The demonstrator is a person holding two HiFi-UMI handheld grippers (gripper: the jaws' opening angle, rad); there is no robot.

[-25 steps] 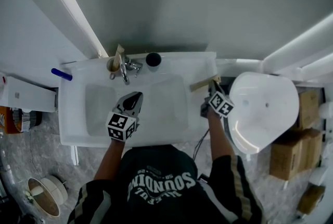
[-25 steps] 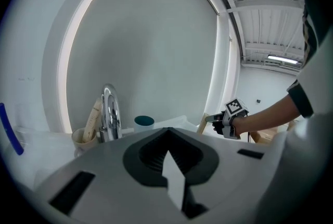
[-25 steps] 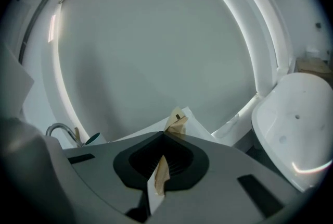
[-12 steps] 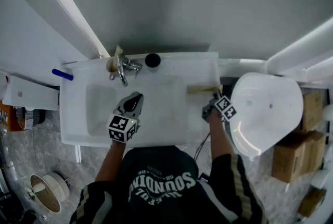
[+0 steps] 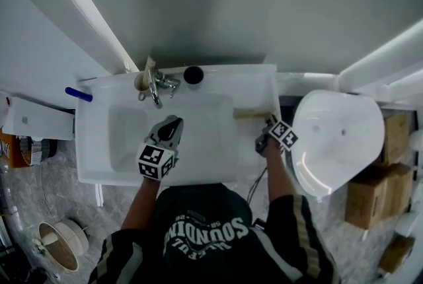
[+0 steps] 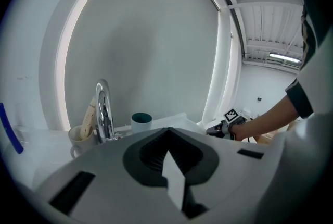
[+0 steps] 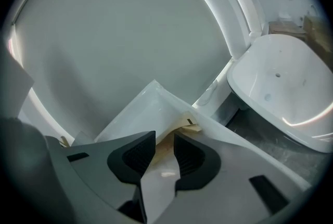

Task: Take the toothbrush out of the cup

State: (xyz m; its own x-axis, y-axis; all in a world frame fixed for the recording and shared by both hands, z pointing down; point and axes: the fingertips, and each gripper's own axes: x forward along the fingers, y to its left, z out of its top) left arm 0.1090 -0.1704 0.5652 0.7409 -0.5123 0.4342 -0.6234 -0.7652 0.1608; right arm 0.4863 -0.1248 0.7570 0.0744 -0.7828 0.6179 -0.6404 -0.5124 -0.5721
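Head view: The toothbrush (image 5: 254,113) lies flat on the right rim of the sink (image 5: 89,134). It is well apart from the mug (image 5: 141,82) and the dark cup (image 5: 193,75) by the tap.
Left gripper view: The left claw (image 6: 167,134) is pressed together with nothing in it.
Right gripper view: The right claw (image 7: 164,140) is opening. The brush lies between its jaws and looks let go.
Done: The brush is out of the cup.
Left: I think only moving the right claw away.

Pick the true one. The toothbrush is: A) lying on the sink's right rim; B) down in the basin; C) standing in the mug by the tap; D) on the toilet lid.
A: the toothbrush lies flat on the sink's right rim, its end between the right claw's opening jaws.
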